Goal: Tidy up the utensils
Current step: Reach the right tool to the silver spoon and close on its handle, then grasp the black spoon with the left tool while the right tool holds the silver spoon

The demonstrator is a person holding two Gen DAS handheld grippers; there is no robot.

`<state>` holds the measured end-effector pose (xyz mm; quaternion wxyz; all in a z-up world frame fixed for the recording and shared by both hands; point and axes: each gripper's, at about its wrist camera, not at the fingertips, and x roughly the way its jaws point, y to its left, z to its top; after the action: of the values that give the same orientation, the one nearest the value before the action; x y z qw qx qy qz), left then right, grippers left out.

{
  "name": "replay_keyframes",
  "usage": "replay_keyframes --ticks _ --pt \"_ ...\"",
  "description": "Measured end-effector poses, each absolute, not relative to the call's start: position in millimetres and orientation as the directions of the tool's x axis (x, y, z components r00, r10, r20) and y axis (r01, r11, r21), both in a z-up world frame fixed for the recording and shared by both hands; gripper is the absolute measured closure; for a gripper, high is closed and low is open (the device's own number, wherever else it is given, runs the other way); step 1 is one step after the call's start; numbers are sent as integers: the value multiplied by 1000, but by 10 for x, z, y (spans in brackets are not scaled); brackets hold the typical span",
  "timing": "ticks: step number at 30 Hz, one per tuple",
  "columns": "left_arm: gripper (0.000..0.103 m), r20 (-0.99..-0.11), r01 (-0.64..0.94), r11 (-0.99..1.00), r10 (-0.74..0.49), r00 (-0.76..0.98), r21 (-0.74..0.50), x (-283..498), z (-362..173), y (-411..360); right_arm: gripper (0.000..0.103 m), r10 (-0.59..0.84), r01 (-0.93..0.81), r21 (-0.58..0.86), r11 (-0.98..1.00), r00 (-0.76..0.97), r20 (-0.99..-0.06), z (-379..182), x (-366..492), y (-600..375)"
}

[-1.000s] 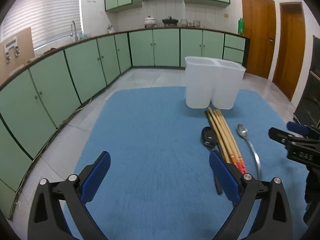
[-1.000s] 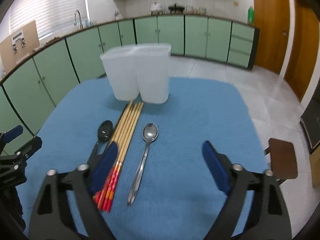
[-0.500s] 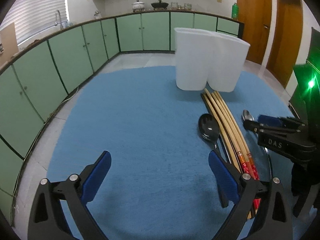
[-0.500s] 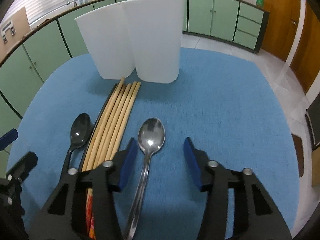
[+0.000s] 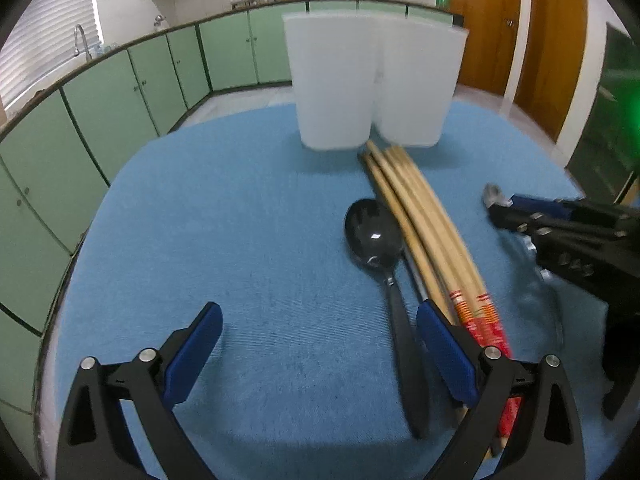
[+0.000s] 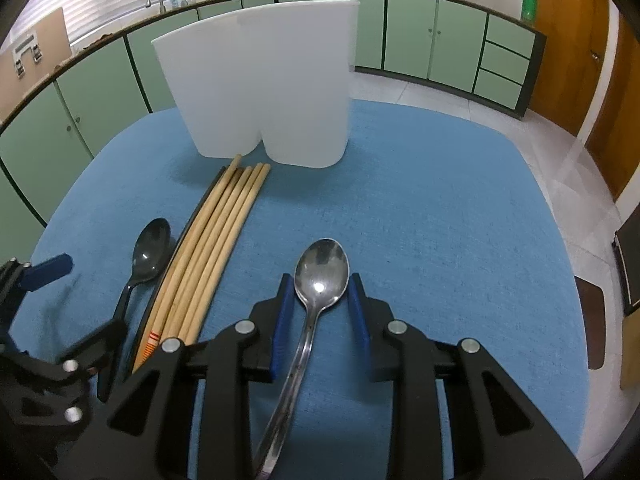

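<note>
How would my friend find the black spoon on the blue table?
Start at the white holder at the back of the blue table. Wooden chopsticks run from its base toward the grippers. The black spoon lies just left of them, dark all over, unlike the shiny silver spoon on their right.

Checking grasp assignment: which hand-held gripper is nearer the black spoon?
Left. The left hand-held gripper is open, its right finger beside the black spoon handle; the right hand-held gripper is closing around the silver spoon.
</note>
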<state>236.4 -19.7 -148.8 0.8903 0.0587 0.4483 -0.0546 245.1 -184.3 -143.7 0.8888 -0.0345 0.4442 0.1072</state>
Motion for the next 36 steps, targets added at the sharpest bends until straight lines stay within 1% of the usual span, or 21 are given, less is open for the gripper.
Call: replay_keyframes --ticks 2,6,10,13,18,23,26,29,32,36 --pt "8 -813 145 989 -55 579 37 2403 -1489 -183 76 156 -223 28 974 584 -796 -1433 2462 -1830" --pt "8 -807 53 995 37 590 84 2463 -1466 -48 76 142 -221 10 975 590 -795 -1450 2432 -1823" --pt "8 -811 -7 999 45 583 50 2485 -1454 161 76 114 -212 -19 977 598 -793 -1455 2412 -1766" --pt "10 -809 11 999 26 587 41 2517 -1440 162 75 108 -210 -24 977 598 -794 -1446 2426 -1747" --pt "9 -800 73 997 -46 598 -3 2616 -1383 91 75 93 -211 -45 976 599 -795 -1449 2452 -1717" --pt "9 -796 120 993 -64 601 11 2766 -1396 -39 72 109 -216 -22 976 576 -810 -1442 2496 -1706" --pt "9 -807 129 991 -48 589 34 2852 -1441 -133 72 109 -216 -21 976 571 -814 -1424 2521 -1709" --pt "9 -817 136 991 -66 573 15 2914 -1482 -170 71 112 -213 -14 977 566 -817 -1411 2542 -1703" --pt "9 -822 133 991 -66 565 12 3015 -1503 -166 70 116 -215 -8 977 558 -822 -1388 2573 -1711" --pt "9 -833 150 989 -72 549 14 3132 -1476 -187 63 144 -220 28 975 533 -834 -1357 2622 -1723"
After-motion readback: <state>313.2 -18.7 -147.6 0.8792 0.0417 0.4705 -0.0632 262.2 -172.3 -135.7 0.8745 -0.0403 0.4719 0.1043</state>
